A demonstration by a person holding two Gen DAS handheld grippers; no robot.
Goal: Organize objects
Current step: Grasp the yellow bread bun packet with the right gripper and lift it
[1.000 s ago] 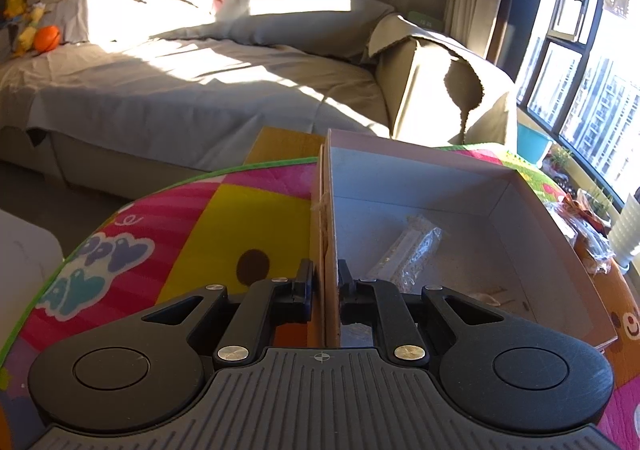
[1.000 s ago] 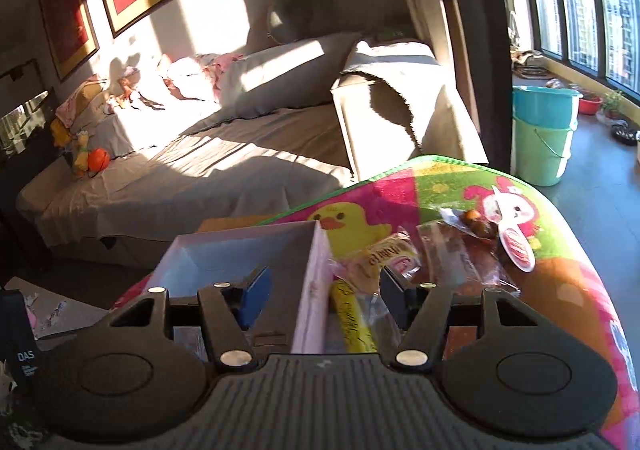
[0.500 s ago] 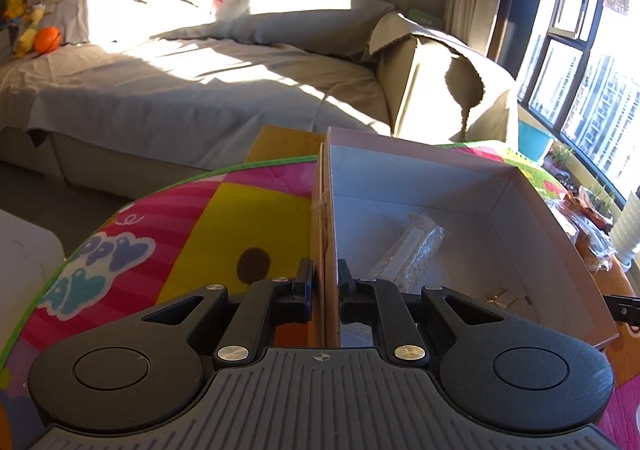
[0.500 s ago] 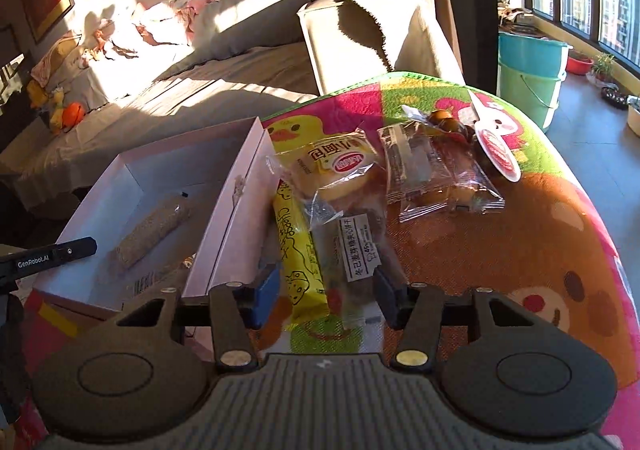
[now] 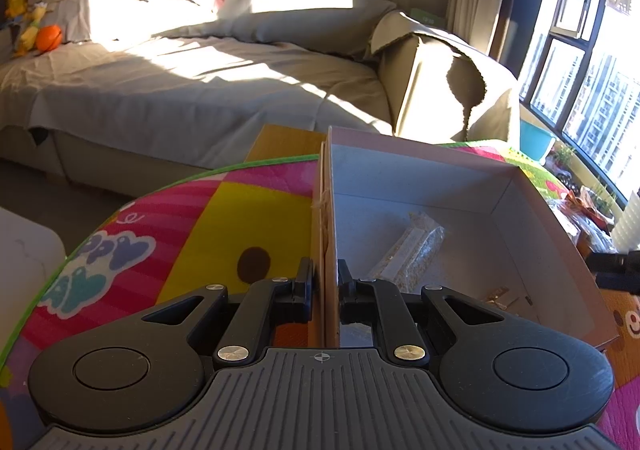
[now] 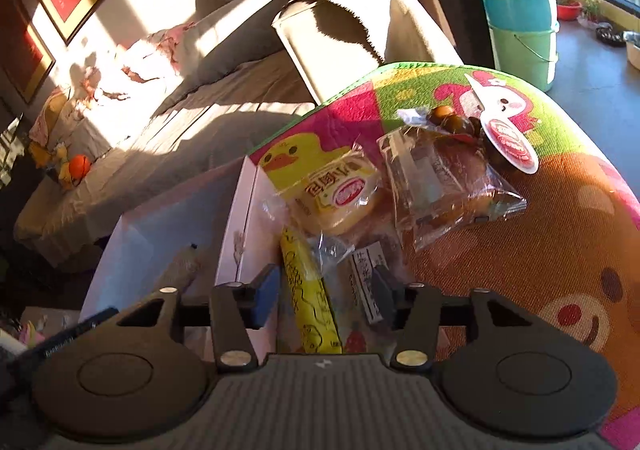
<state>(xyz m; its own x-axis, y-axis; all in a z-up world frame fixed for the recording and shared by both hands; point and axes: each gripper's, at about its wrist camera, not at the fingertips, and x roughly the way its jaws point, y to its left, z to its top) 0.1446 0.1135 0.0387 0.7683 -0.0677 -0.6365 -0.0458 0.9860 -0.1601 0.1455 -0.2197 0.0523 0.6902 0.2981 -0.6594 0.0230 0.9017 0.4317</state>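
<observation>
My left gripper [image 5: 324, 282] is shut on the left wall of the open pink cardboard box [image 5: 400, 186]. A clear-wrapped grain bar [image 5: 416, 246] lies inside the box. My right gripper [image 6: 325, 290] hovers low over a pile of snacks right of the box [image 6: 236, 218], and its jaws are opening. A long yellow packet [image 6: 304, 282] and a clear wrapper with a printed label [image 6: 362, 282] lie between the pads, which press on neither. Beyond them lie a yellow bread pack [image 6: 340, 194], a clear cake pack [image 6: 444, 186] and a bag of brown balls [image 6: 452, 122].
Everything sits on a colourful cartoon mat [image 6: 520, 250] over a round table. A covered sofa [image 5: 200, 90] and its armrest [image 5: 440, 90] stand behind. Teal and green buckets [image 6: 524, 38] stand at the right by the windows. A white block [image 5: 24, 250] is at the left.
My right gripper has sunk toward the snack pile and rolled, so the yellow packet now lies between its pads. The jaws narrowed, then widened again. The left gripper has kept still on the box wall.
</observation>
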